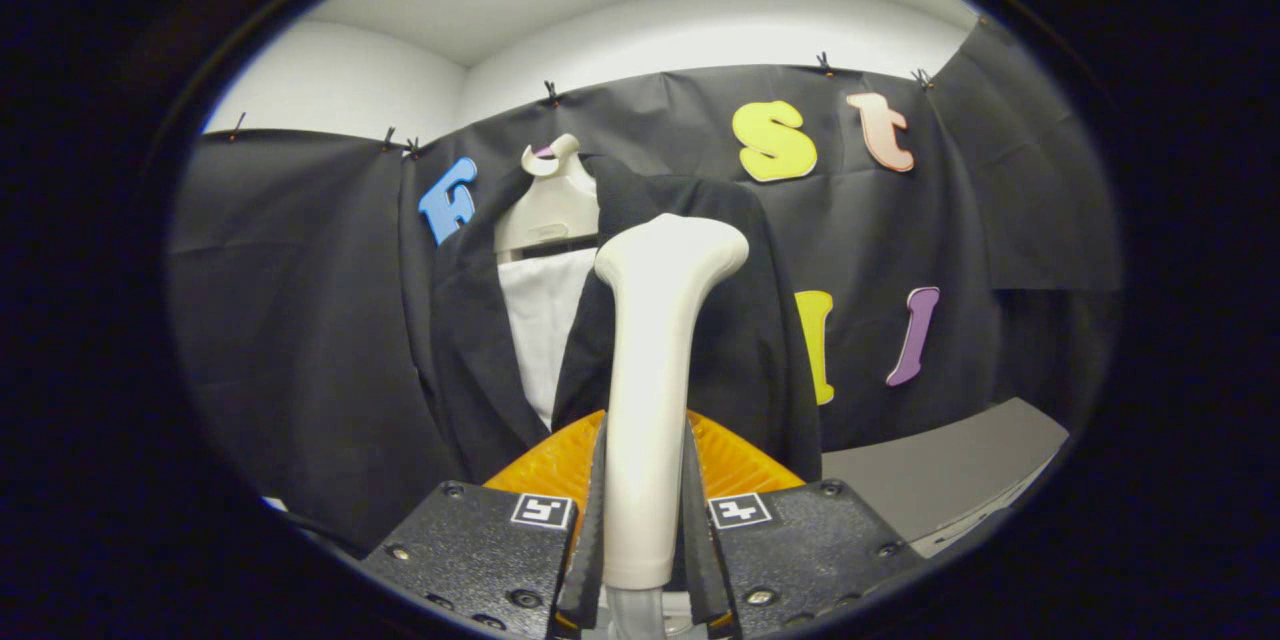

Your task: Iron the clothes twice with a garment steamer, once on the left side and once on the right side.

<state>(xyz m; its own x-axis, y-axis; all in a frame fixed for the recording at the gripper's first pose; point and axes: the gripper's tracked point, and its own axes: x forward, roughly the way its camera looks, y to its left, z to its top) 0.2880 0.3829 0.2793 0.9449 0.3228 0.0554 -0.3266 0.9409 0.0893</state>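
Cream-white plastic rises straight up from between the fingers: it is the smooth handle of the garment steamer (648, 390), a tall rounded wand that widens at its top into a flat, slightly tilted head. The gripper (645, 530) has its two black textured fingers (480, 540) closed in on the lower part of that handle, one ribbed pad pressing on each side, so the jaws stand only as far apart as the handle is thick. A pale hose or neck leaves the handle's bottom end and drops out of sight between the fingers. Each finger carries a small square black-and-white marker on its upper face. Just behind the handle and above the fingers sits a ribbed orange fan-shaped piece (545, 460), its ridges spreading out to both sides. Beyond the steamer hangs the clothing — a black suit jacket (470, 340) worn open over a white shirt (540, 330), both on an off-white plastic hanger (555, 200) whose hook shows at the top. The steamer's head stands in front of the jacket's right-hand panel as seen here; whether it touches the cloth cannot be told. To the side, beyond the jacket, lies a grey flat tabletop (950, 460).
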